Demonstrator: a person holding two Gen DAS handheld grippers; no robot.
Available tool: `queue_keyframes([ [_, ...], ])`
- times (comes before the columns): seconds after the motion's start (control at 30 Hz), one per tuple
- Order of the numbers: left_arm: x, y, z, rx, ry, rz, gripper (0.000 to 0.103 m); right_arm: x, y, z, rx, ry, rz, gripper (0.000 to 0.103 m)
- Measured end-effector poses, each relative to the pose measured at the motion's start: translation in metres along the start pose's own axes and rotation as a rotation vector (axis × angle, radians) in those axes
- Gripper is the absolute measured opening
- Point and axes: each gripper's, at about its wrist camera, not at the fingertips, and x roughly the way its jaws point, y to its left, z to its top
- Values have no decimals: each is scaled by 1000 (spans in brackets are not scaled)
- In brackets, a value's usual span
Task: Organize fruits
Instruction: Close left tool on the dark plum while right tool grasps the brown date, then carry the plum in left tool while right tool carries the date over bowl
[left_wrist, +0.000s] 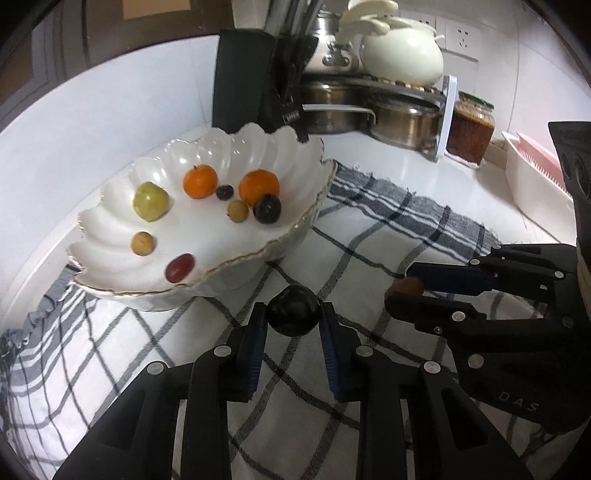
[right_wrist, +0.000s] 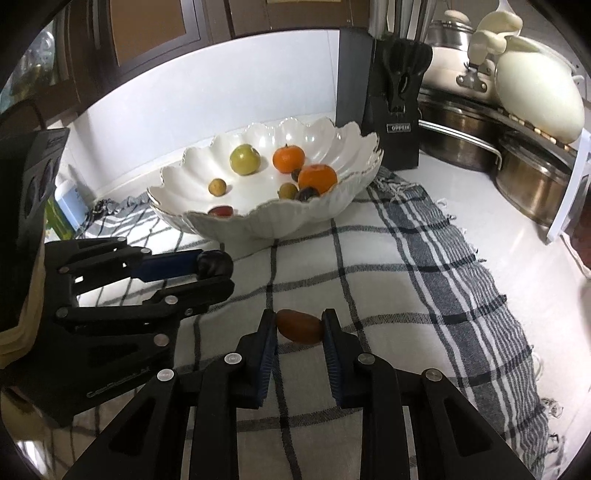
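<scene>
left gripper: nearest the left wrist camera; both blue pads pressed on the dark plum at its widest part, jaws narrow, fruit clamped.
right gripper: pinched on the brown date, pads on its two ends, jaws nearly closed down on it.
dark plum, where: between the left pads, just in front of the bowl's near rim; whether clear of the cloth or not, cannot tell.
brown date, where: between the right pads over the checked cloth, right of the plum, further from the bowl.
bowl: white, scalloped, gold edge, sits on the cloth; holds two tangerines, green fruit, red grape and several small fruits.
plum handling: probably light, round, smooth skin, likely slippery; soft flesh bruises under hard squeeze. Grip across the middle as now, gentle force.
date handling: light, oblong, looks firm and somewhat wrinkled; end-to-end hold can pivot or pop out. Across the short waist would seem safer.
bowl handling: looks ceramic, fragile, thin rim; lower fruit in, don't drop, avoid knocking the rim with the fingers.
risk: round fruits already inside may roll when new ones land.
</scene>
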Motion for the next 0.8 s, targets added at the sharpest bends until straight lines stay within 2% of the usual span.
queue_keyframes([
  [0.5, -47, 7, 3, -113, -72, 58, 29, -35, 4, 20, -3, -102, 25, 26],
  [0.8, -67, 20, 12, -163, -119, 110, 29, -49, 6, 40, -24, -187, 9, 26],
])
